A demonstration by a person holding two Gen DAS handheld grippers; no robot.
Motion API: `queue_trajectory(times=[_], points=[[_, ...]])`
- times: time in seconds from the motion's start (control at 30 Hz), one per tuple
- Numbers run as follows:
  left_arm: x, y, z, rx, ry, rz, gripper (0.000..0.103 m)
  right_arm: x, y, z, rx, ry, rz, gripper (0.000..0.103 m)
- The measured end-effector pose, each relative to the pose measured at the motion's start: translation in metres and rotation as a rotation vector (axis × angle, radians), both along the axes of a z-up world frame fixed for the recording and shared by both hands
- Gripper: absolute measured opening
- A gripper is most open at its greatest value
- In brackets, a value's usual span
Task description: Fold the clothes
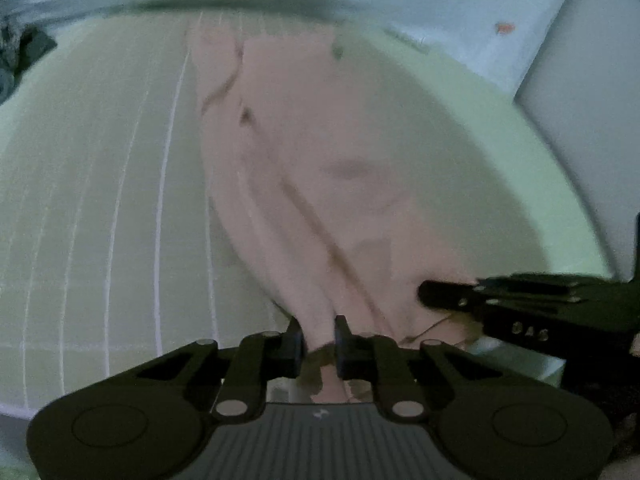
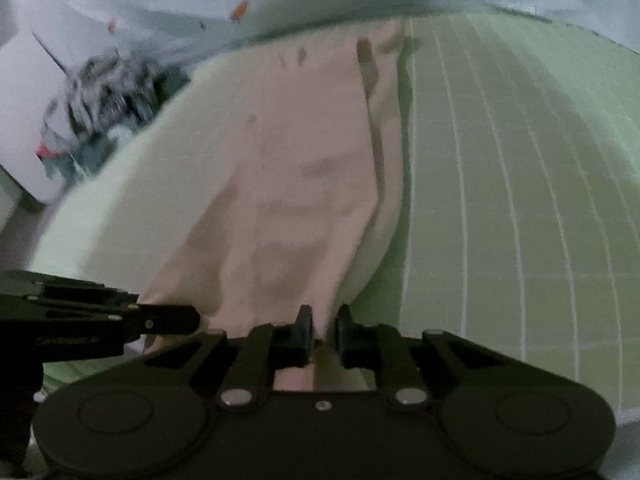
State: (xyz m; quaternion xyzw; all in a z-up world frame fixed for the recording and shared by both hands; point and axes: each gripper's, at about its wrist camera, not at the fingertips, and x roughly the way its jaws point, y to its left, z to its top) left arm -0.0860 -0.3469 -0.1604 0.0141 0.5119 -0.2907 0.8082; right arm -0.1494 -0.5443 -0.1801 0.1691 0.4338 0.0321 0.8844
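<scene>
Both near corners of pink garment [image 1: 320, 160] pinched: left hand-held gripper [image 1: 319, 342] and right hand-held gripper [image 2: 323, 334] grasping cloth. Step: starting fold. Next, likely: lift evenly, carry edge across green mat [image 1: 100, 200].

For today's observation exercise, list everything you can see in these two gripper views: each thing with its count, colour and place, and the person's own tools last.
Garment: one, pale pink, stretched lengthwise along the green surface, its near edge pinched by both grippers.
Work surface: one, light green with white grid lines, under the garment.
Clothes pile: one, grey, black and white with a red bit, beyond the surface's far left edge in the right wrist view.
Backdrop cloth: one, pale blue with small orange marks, behind the surface.
Left gripper: one, black, shut on the garment's near edge.
Right gripper: one, black, shut on the same edge, beside the left.
</scene>
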Motion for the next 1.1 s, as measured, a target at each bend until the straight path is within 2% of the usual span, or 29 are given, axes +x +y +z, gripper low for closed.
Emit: queue_trajectory(times=[0.17,0.4,0.63,0.73,0.9,0.97,1.1], points=[[0.026,-0.002,0.046,-0.102,-0.085,0.050,0.015,0.023,-0.021,0.045,0.097,-0.126,-0.032,0.013],[0.081,-0.002,0.084,-0.247,-0.128,0.147,0.015,0.077,-0.046,0.088,0.159,-0.262,-0.065,0.012],[0.152,-0.012,0.100,-0.276,-0.159,0.187,0.014,0.149,-0.062,0.104,0.142,-0.306,-0.039,0.012],[0.195,-0.019,0.099,-0.287,-0.157,0.207,0.014,0.191,-0.075,0.104,0.144,-0.300,-0.046,0.012],[0.274,-0.040,0.081,-0.264,-0.152,0.230,0.014,0.273,-0.099,0.080,0.135,-0.246,-0.064,0.012],[0.311,-0.049,0.058,-0.243,-0.125,0.255,0.014,0.306,-0.106,0.061,0.129,-0.202,-0.068,0.013],[0.366,-0.062,-0.006,-0.171,-0.027,0.327,0.014,0.362,-0.111,-0.001,0.106,-0.075,-0.085,0.014]])
